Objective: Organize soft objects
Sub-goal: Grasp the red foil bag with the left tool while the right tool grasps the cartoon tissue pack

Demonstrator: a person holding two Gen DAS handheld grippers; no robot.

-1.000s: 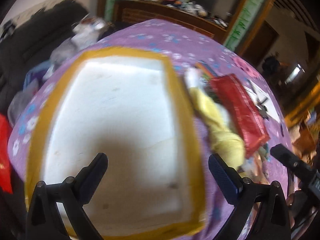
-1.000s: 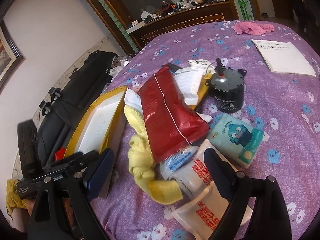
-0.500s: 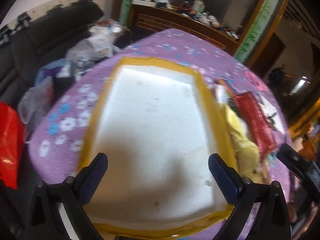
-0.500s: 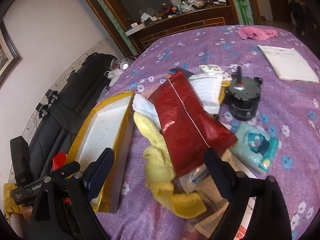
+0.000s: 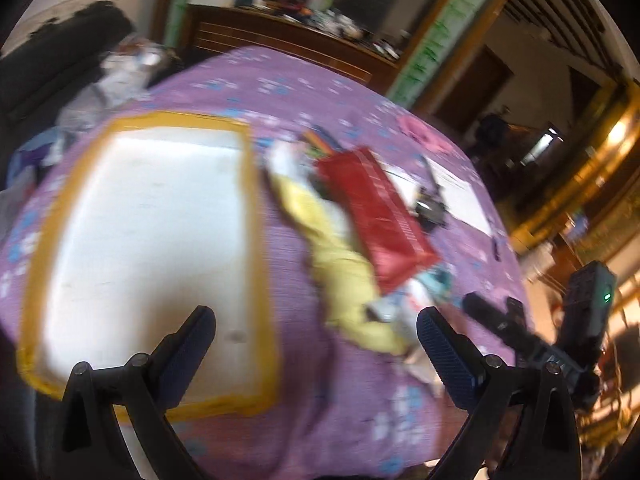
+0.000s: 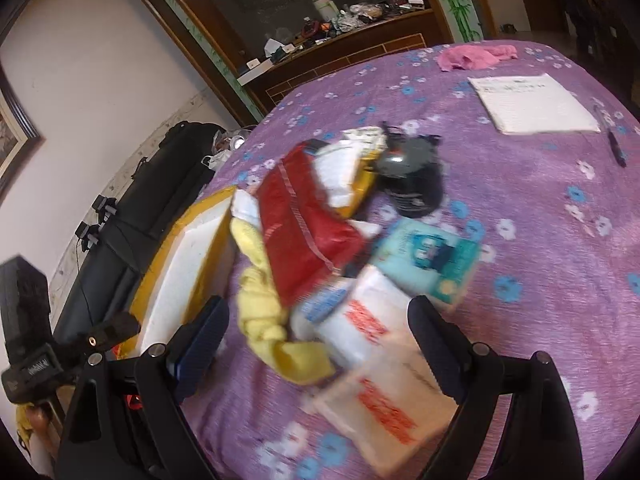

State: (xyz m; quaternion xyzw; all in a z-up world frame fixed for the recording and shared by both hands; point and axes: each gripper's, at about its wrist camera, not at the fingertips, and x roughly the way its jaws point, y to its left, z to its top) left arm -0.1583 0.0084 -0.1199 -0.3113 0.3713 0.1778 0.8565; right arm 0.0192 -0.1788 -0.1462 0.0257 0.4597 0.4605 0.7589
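Observation:
A white foam box with a yellow rim [image 5: 148, 240] lies on the purple flowered table, also in the right wrist view [image 6: 188, 264]. Right of it is a pile: a yellow cloth [image 5: 344, 280] [image 6: 264, 304], a red pouch [image 5: 376, 216] [image 6: 304, 232], a teal tissue pack [image 6: 432, 260] and white packets with red print [image 6: 376, 340]. My left gripper [image 5: 316, 344] is open and empty above the box's near right corner. My right gripper [image 6: 320, 336] is open and empty above the yellow cloth and white packets.
A black motor [image 6: 412, 180] stands behind the pile. A white paper pad [image 6: 532, 104], a pen [image 6: 616, 148] and a pink cloth [image 6: 472, 56] lie farther back. A black sofa [image 6: 132, 216] runs along the table's left. A cluttered wooden sideboard [image 5: 288, 36] stands beyond.
The left gripper has swung right, so the box now sits left and the pile is in view. The right gripper has moved closer to the pile. Both stay open.

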